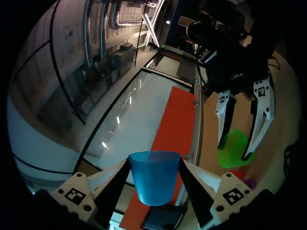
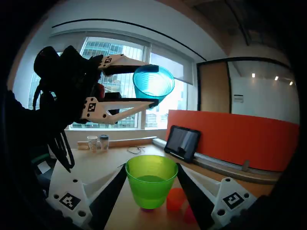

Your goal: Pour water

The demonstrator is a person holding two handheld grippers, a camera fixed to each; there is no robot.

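Our left hand-held gripper [image 1: 154, 168] was clamped on the blue cup [image 1: 154, 182], one finger pressing each side, the cup sitting at six o'clock in the left gripper view. In the right gripper view this cup hung high at twelve o'clock, tipped on its side with its open mouth turned toward the camera.

Our right hand-held gripper [image 2: 151, 170] gripped the green cup [image 2: 151, 189] between both fingers, at six o'clock in its own view. The green cup stood upright, and a darker band partway up suggested some liquid inside. We could not tell whether its base touched the worktop [image 2: 96, 166]. The blue cup was above it and well apart from it.

Just beside the green cup, at five o'clock, stood a small orange cup [image 2: 175, 198]. Farther out at one o'clock a tablet [image 2: 183, 142] leaned against an orange partition [image 2: 238, 140]. At ten o'clock two paper cups [image 2: 97, 142] stood side by side near the window [image 2: 115, 53].

In the left gripper view, the right gripper and green cup appeared at three o'clock.
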